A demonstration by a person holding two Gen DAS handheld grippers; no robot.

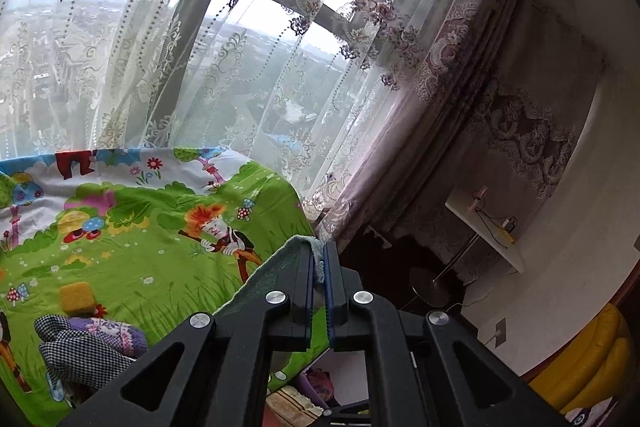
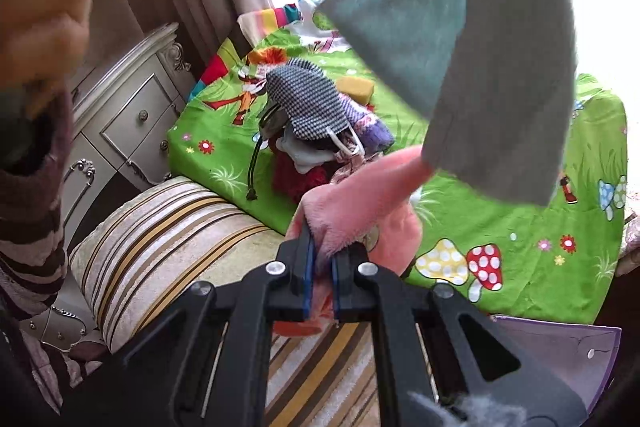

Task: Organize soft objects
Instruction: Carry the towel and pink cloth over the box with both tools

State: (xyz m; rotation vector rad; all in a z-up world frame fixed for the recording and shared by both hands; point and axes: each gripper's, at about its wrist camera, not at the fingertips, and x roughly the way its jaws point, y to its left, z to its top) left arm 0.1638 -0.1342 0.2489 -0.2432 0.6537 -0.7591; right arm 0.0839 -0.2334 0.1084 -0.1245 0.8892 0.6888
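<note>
The left gripper [image 1: 319, 267] has its jaws clamped on the top edge of a teal-green terry towel [image 1: 276, 267], which drapes away toward seven o'clock in the left wrist view. The right gripper [image 2: 323, 259] has its jaws closed on a fluffy pink plush cloth [image 2: 360, 203]. In the right wrist view the same towel [image 2: 460, 39] hangs as a broad sheet from twelve o'clock down to three o'clock, its lower hem close to the pink cloth. Held high by one edge, it seems meant to hang flat for folding or sorting, with the pink piece lifted clear of the heap.

The rest of the soft things wait on the bed with the green cartoon-print sheet [image 2: 500, 235]. A black-and-white houndstooth cloth [image 2: 312, 103] tops a pile at about eleven o'clock from the right jaws, with a purple knitted piece [image 2: 376, 135] and a yellow sponge block [image 2: 356, 89] beside it.

Only the left wrist view shows the embroidered sheer curtain [image 1: 200, 47] and a small white side table [image 1: 484, 231] at three o'clock. Only the right wrist view shows the towel's full spread, the ornate silver bedside cabinet [image 2: 132, 123] at nine o'clock, the striped bench cushion [image 2: 168, 239], and a blurred hand [image 2: 44, 7] at ten o'clock.
</note>
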